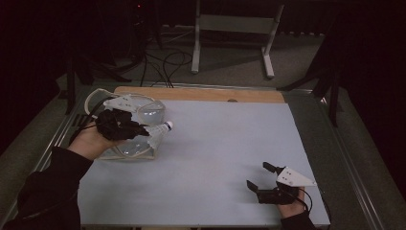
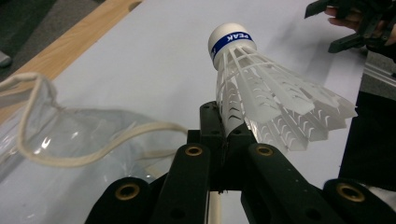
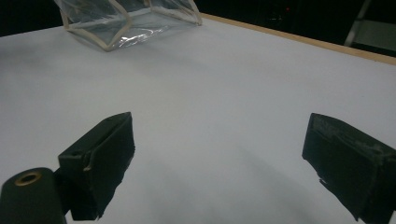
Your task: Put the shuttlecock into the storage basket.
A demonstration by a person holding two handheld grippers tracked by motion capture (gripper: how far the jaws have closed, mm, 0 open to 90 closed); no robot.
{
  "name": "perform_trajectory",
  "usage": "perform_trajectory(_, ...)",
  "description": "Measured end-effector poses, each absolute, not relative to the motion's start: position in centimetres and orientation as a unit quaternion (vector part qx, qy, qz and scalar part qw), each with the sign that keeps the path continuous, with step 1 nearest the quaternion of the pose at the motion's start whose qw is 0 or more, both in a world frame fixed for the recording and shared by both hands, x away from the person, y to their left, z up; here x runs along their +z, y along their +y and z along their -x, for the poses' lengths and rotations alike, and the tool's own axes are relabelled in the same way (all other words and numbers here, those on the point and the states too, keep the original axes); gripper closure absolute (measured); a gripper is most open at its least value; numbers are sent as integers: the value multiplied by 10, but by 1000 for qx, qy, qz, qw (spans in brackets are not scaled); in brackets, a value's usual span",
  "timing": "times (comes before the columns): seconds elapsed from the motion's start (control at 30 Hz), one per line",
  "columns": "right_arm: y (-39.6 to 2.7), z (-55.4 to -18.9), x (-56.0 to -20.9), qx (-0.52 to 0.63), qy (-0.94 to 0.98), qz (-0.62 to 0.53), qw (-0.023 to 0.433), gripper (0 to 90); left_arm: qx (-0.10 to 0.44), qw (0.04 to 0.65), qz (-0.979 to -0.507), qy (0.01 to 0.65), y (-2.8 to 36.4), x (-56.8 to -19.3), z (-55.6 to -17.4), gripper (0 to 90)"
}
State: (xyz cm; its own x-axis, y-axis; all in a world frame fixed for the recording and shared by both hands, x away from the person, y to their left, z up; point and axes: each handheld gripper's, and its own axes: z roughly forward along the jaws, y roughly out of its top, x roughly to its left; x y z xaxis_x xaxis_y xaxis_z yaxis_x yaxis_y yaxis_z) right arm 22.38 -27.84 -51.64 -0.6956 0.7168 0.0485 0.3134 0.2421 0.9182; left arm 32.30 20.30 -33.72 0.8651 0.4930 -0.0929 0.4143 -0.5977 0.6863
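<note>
The clear pouch [image 1: 136, 129] sits half hidden behind the left hand-held gripper [image 1: 143, 128] at nine o'clock on the tabletop [image 1: 215, 158]. That gripper clamps the white shuttlecock [image 2: 261, 93] by its skirt, cork pointing away. At five o'clock, the right hand-held gripper [image 1: 260, 176] rests with its jaws apart.

Left hand-held gripper [image 2: 224, 140]: matte black linkage arms, brass-ringed pivot holes, lower centre. Right hand-held gripper [image 1: 262, 178], lower right: black body, blocky black pads, grey three-cornered plate on top, thin black cable. Both forearms in dark long sleeves.
</note>
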Motion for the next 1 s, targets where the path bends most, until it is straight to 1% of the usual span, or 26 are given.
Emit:
perform_trajectory(0.13, -278, -224, -516, 514, 765, -336, 196, 91, 65, 368, -888, 267, 215, -337, -322, 900)
perform_trajectory(0.37, -278, -224, -517, 512, 766, -336, 196, 91, 71, 364, -885, 281, 225, -338, -321, 900)
perform_trajectory(0.63, -277, -224, -517, 511, 766, -338, 194, 91, 68, 353, -882, 305, 234, -348, -323, 900)
perform_trajectory(1.0, -277, -225, -518, 510, 767, -338, 192, 91, 59, 340, -884, 314, 249, -355, -322, 900)
